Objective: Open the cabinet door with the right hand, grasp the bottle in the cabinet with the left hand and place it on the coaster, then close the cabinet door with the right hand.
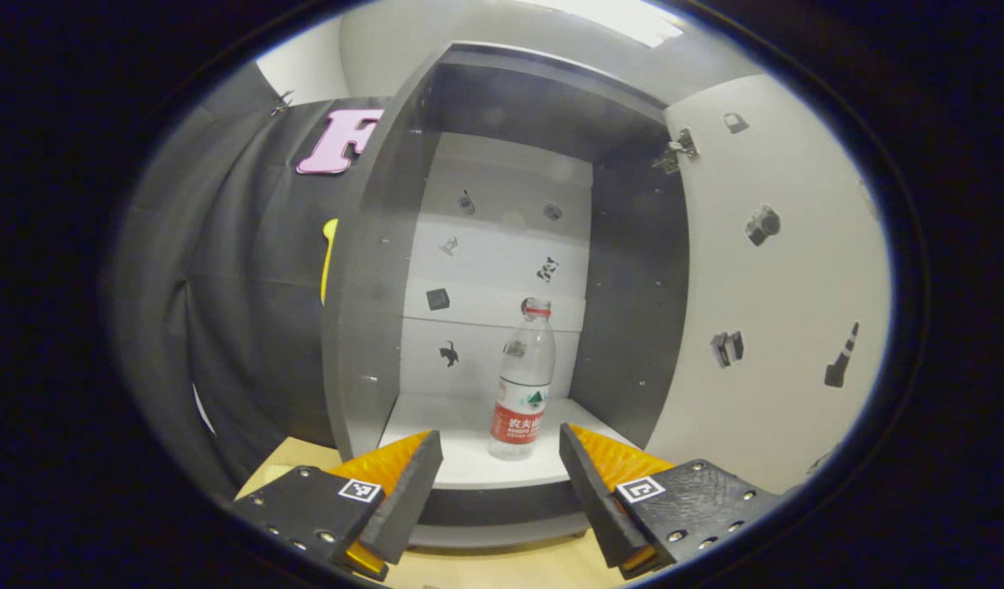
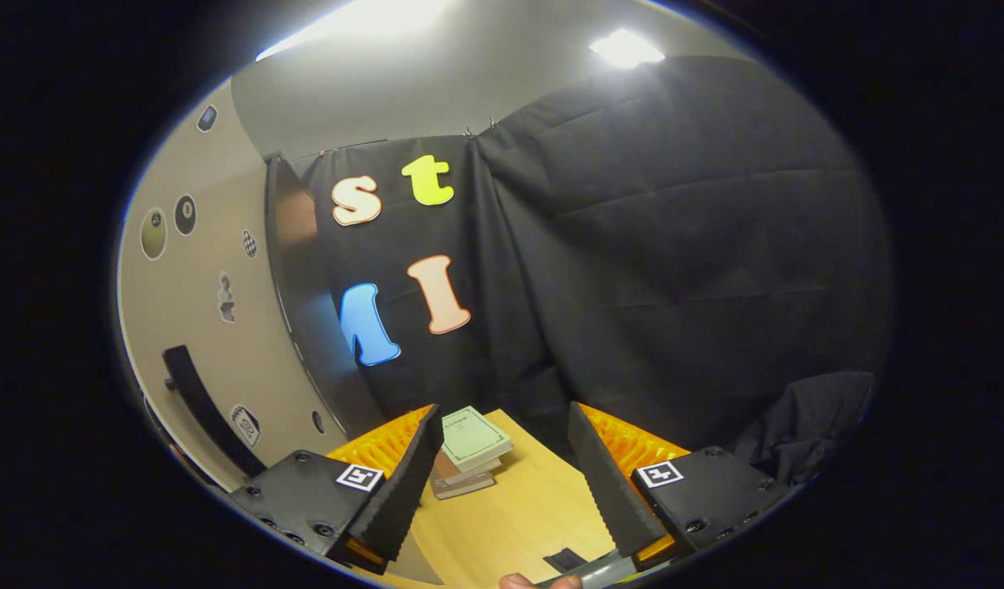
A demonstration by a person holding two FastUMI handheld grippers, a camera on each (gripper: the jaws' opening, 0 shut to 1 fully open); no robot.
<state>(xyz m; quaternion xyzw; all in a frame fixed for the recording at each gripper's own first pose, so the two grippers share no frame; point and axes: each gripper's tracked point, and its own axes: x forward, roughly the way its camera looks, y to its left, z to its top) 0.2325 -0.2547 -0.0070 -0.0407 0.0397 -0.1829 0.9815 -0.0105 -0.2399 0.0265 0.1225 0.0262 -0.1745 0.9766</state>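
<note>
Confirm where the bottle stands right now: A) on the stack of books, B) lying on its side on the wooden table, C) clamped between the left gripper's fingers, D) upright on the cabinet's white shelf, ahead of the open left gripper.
D: in the left gripper view the bottle stands upright on the cabinet shelf, beyond the open left gripper, whose fingers do not touch it.

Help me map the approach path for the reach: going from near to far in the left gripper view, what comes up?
Left gripper → wooden table → cabinet shelf edge → bottle → cabinet back wall.
</note>
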